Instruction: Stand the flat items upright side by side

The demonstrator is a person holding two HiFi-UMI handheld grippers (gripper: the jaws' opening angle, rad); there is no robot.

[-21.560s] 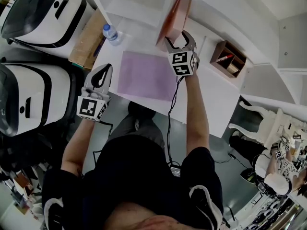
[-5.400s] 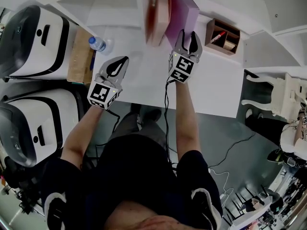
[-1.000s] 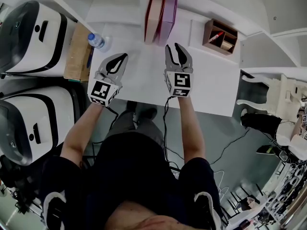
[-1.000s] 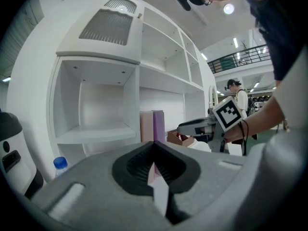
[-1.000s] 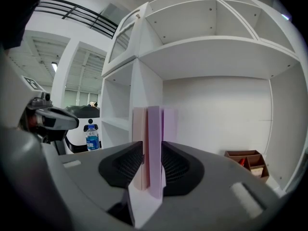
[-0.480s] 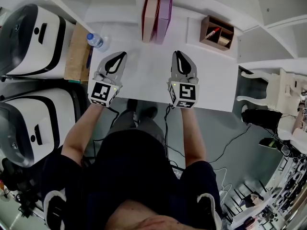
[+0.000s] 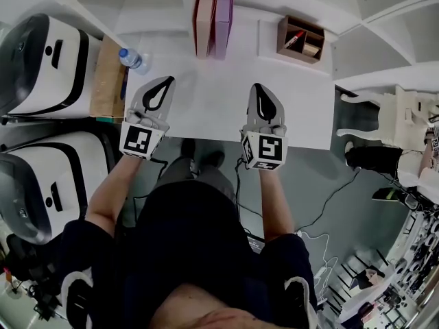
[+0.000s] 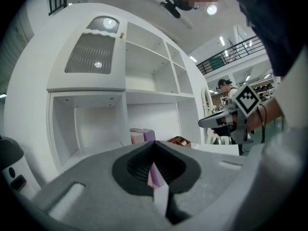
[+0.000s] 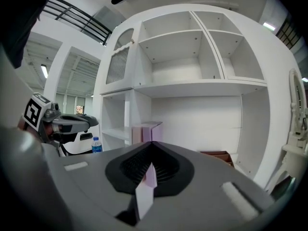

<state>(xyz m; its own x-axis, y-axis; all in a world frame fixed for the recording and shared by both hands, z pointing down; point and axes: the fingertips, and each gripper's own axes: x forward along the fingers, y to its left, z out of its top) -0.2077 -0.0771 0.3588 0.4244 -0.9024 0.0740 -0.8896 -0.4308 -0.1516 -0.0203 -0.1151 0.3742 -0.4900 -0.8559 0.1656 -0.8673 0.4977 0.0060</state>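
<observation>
Two flat books stand upright side by side against the back of the white desk [image 7: 206, 108]: a brown one [image 7: 204, 16] and a purple one [image 7: 223, 16]. They also show in the left gripper view [image 8: 142, 135] and the right gripper view [image 9: 147, 131]. My left gripper [image 7: 167, 81] is shut and empty, over the desk's left front. My right gripper [image 7: 260, 88] is over the front edge, well short of the books. Its jaws have just been closing with nothing between them, and they now stand shut.
A water bottle [image 7: 130, 58] stands at the desk's left edge beside a cardboard box [image 7: 108, 74]. A small wooden organizer [image 7: 300, 40] sits back right. White machines [image 7: 48, 53] stand at the left, a white chair [image 7: 405, 115] at the right.
My right gripper has drawn back from the books toward the desk's front edge and its jaws have shut. My left gripper shifted slightly. The books stay upright.
</observation>
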